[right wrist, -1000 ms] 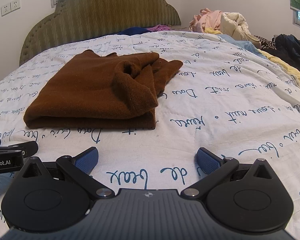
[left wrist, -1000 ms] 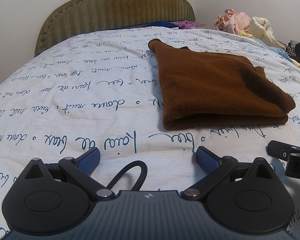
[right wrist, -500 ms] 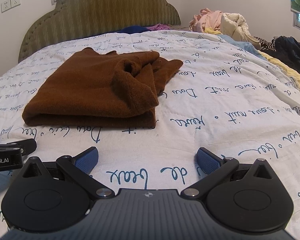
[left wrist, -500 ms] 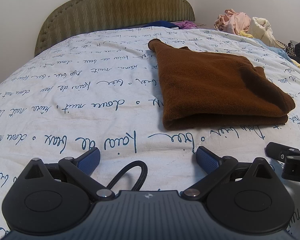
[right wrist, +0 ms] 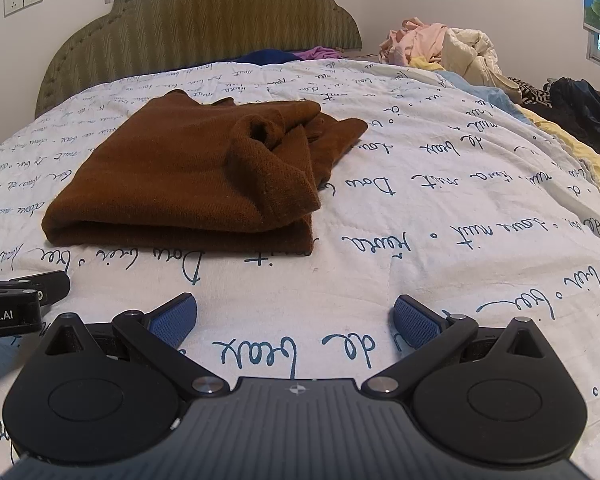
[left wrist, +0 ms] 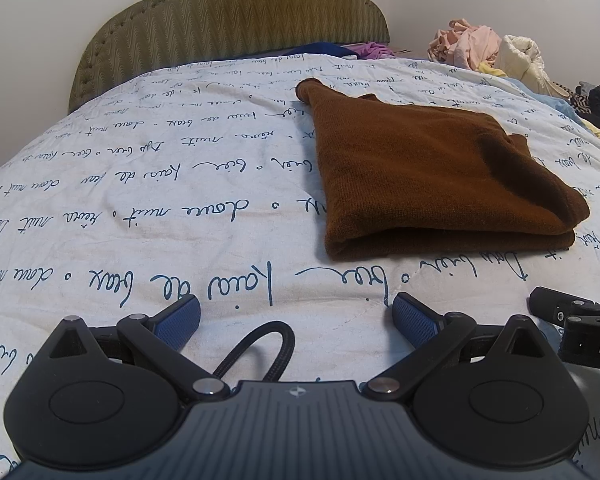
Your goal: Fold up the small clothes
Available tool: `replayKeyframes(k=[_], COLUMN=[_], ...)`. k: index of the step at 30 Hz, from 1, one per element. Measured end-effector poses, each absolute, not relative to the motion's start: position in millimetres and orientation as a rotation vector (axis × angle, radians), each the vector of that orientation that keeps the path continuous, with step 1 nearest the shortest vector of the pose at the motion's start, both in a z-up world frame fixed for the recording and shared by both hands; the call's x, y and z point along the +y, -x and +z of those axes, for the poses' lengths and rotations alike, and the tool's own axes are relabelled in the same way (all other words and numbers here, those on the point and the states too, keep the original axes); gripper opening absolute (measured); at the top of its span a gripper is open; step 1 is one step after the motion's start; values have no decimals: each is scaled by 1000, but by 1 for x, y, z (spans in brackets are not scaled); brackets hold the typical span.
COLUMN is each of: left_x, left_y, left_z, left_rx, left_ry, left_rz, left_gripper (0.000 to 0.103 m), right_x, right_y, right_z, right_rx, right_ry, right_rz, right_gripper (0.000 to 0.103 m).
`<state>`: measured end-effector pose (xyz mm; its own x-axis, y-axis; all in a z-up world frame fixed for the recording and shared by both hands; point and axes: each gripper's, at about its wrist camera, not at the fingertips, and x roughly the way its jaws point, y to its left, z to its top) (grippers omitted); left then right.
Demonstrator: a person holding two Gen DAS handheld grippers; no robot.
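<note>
A brown sweater [left wrist: 428,176] lies folded on the bed [left wrist: 140,200], one loose flap on its right side. The left gripper [left wrist: 296,320] and right gripper [right wrist: 296,320] hover near it, jaws released and empty; folding appears nearly complete.

Folded brown garment [right wrist: 188,184] lies beyond the spread, empty right tongs [right wrist: 296,320].

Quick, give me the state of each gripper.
Left gripper: open, holding nothing.
Right gripper: open, holding nothing; brown garment lies apart on the bed.
</note>
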<state>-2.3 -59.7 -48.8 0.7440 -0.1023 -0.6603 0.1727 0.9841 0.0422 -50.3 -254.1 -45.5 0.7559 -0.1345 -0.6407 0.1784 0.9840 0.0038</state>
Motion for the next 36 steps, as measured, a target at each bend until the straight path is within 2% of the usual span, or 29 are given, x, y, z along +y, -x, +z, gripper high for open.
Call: replayKeyframes(k=[11,23,36], left_x=[-62,-51,-35], left_y=[7,14,15], left_z=[-39,-4,2], left_rx=[741,756,787], left_ry=[-136,-74,-26], left_rz=[-178,-209,-194], left_gripper=[103,103,103], right_x=[-252,-236,-230], right_y=[54,69,77], right_z=[-38,0,12], right_rx=[681,641,629], right_ry=[-67,-81,-78], right_rz=[-174,-127,-113], right_gripper=[103,103,103])
